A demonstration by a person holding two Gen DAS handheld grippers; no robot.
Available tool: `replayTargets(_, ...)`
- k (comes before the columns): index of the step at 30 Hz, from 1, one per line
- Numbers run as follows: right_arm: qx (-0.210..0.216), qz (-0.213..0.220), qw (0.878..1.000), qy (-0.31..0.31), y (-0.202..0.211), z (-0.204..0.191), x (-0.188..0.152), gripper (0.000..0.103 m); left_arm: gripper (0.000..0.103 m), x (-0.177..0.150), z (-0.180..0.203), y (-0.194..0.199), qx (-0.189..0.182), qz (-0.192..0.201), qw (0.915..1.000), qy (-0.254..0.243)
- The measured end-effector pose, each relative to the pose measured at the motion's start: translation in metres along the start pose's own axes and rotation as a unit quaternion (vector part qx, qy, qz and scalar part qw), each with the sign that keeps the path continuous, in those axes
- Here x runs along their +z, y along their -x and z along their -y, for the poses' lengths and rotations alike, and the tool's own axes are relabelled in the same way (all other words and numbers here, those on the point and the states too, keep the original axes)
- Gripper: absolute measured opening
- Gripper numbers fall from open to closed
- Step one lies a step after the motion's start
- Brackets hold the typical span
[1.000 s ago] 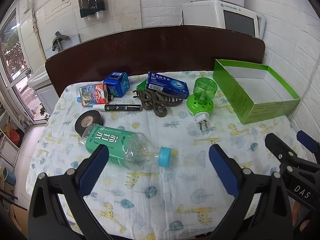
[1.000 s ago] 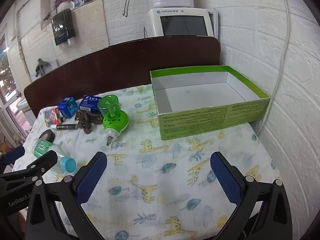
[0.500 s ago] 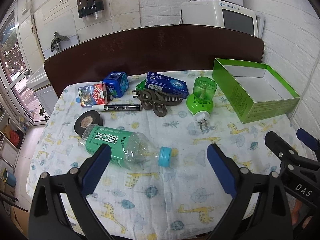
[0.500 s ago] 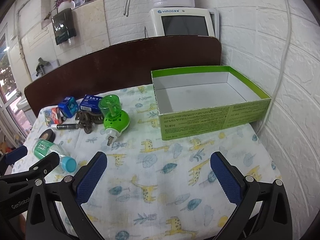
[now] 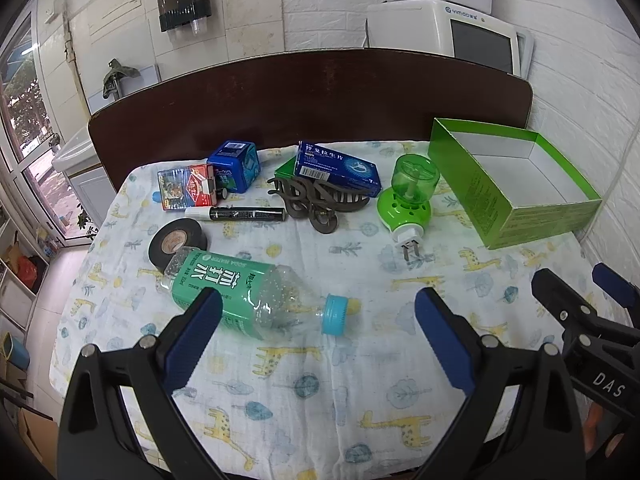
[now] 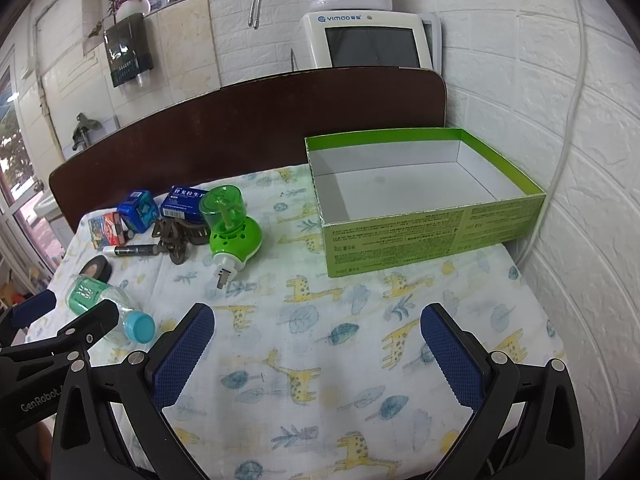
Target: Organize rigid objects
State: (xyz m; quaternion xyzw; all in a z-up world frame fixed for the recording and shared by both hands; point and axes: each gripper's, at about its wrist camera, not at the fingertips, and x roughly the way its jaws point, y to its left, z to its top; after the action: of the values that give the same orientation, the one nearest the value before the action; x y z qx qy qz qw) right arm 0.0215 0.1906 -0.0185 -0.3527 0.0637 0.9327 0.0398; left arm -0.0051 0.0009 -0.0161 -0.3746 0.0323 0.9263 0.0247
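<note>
Nothing is sorted yet: the green box sits empty, the bottle and other items lie to its left; both the left gripper and right gripper are spread, holding nothing

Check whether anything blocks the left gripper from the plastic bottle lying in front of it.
Nothing visible does. The left gripper is open, and the green-labelled clear plastic bottle lies just ahead on bare giraffe-print cloth.
</note>
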Motion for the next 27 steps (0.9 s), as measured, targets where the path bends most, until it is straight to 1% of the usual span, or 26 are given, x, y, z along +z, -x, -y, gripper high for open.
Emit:
replayTargets(4,0.002,0.001,1.0,-0.003,-0.001,0.0006,-0.001,0.103,0.097,-0.0002,-0.0002,-0.0015,0.0,-0.001,1.0,-0.002)
replayTargets(9,0.006,-0.008,1.0,-0.011,-0.0036,0.0024,-0.0026,0.103,0.097,-0.0028,-0.0012,-0.0042,0.0,-0.005,1.0,-0.004)
replayTargets(15,0.009,-0.007,1.0,-0.009,-0.0044,0.0004,-0.0035,0.103,0.097,-0.003,-0.0015,-0.0063,-0.008,-0.009,0.9999,-0.003)
replayTargets(27,0.005,-0.012,1.0,-0.015,-0.0071,0.0018,-0.0061,0.103,0.097,-0.0049,-0.0019,-0.0096,-0.013,-0.012,0.9998,0.0)
